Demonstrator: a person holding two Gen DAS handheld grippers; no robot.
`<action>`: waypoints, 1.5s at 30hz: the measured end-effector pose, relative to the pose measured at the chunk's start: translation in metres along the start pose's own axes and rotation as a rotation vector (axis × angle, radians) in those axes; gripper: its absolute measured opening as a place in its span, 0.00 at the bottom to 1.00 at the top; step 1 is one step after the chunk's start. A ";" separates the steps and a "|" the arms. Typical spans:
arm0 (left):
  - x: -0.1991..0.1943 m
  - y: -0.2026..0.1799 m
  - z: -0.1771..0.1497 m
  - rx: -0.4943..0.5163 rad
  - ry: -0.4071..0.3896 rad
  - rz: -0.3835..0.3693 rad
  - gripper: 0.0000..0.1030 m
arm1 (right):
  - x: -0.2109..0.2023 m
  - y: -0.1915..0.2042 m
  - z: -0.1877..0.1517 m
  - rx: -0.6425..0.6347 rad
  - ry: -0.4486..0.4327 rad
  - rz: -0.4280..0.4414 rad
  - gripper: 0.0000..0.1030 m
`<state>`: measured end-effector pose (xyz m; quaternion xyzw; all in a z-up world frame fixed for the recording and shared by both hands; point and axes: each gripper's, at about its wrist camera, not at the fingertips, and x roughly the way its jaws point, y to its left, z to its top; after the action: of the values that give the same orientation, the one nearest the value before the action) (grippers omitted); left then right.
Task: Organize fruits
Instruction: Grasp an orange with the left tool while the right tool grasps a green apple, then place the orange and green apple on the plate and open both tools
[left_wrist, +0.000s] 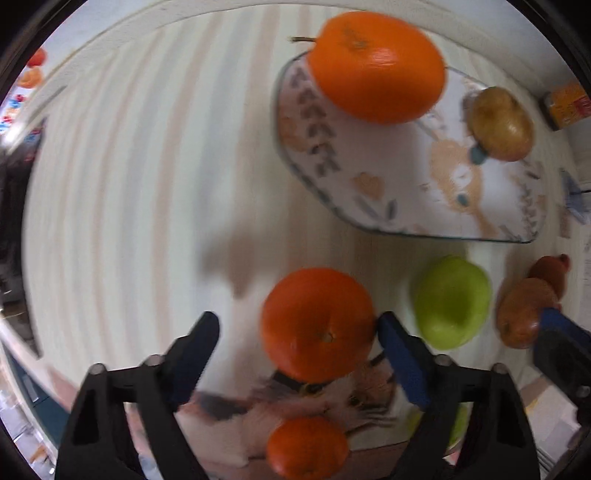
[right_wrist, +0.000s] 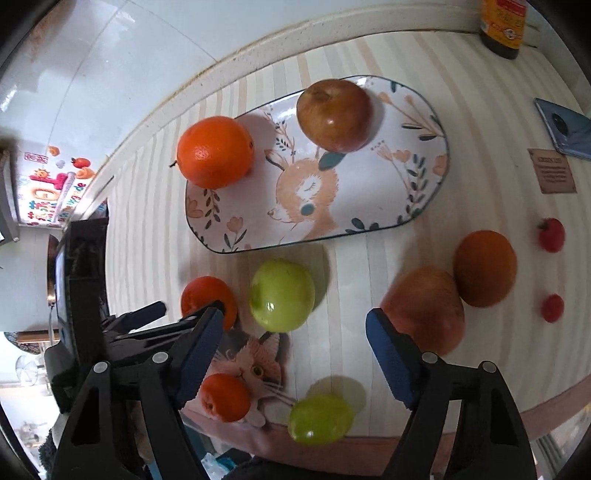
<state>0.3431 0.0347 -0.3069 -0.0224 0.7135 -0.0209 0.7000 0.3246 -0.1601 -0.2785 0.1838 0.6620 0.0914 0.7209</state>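
Fruits (right_wrist: 282, 294) dot the striped table (right_wrist: 147, 236); both grippers' fingers (left_wrist: 400, 350) (right_wrist: 201, 350) released.

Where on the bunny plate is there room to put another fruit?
The bunny plate is bare across its middle and near edge, between the orange at one end and the red apple at the back. The table in front of the plate is crowded with fruit.
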 end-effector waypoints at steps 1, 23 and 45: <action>-0.001 0.000 -0.002 -0.010 -0.007 -0.043 0.61 | 0.007 0.003 0.003 -0.008 0.009 -0.003 0.77; 0.002 0.040 -0.020 -0.040 0.026 -0.090 0.62 | 0.088 0.031 0.006 -0.150 0.189 -0.093 0.58; -0.053 0.000 0.006 -0.035 -0.063 -0.139 0.60 | 0.048 0.030 0.001 -0.144 0.059 -0.032 0.57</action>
<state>0.3501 0.0378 -0.2545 -0.0846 0.6882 -0.0562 0.7184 0.3345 -0.1147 -0.3108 0.1177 0.6776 0.1326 0.7138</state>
